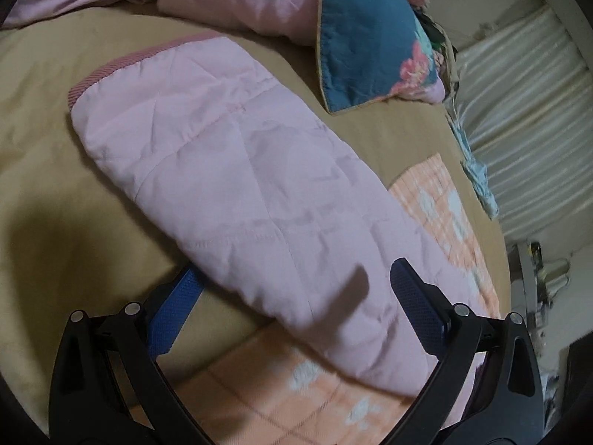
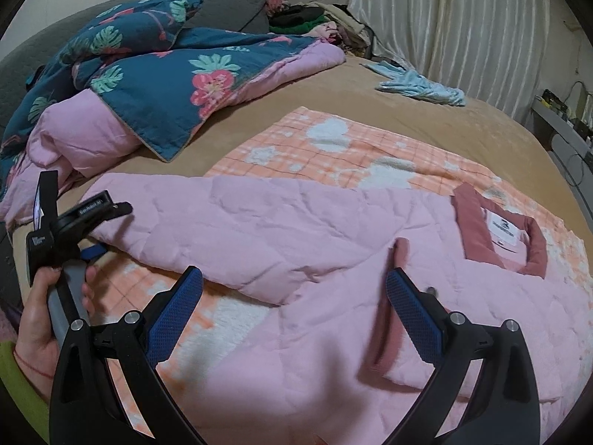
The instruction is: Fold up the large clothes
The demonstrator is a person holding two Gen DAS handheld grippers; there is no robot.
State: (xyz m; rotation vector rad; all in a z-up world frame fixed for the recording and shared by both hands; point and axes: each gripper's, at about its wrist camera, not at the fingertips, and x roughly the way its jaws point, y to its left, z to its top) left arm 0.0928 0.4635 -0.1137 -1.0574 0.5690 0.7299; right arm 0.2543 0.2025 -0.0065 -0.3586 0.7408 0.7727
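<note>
Pink quilted jacket (image 2: 296, 230) lay flat on peach checked blanket (image 2: 333, 148), sleeve (image 1: 207, 155) stretched ahead of L gripper (image 1: 292, 296), jaws wide w/ nothing gripped, R gripper (image 2: 296, 296) wide open too, over jacket body, collar (image 2: 496, 230) ahead-right.

A tan bed (image 2: 333, 85) carries a peach checked blanket (image 2: 333, 155), floral quilt (image 2: 155, 74) and blue cloth (image 2: 422, 87).

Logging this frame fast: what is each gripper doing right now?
Left gripper: open, around the pink jacket sleeve.
Right gripper: open, holding nothing, above the jacket.
</note>
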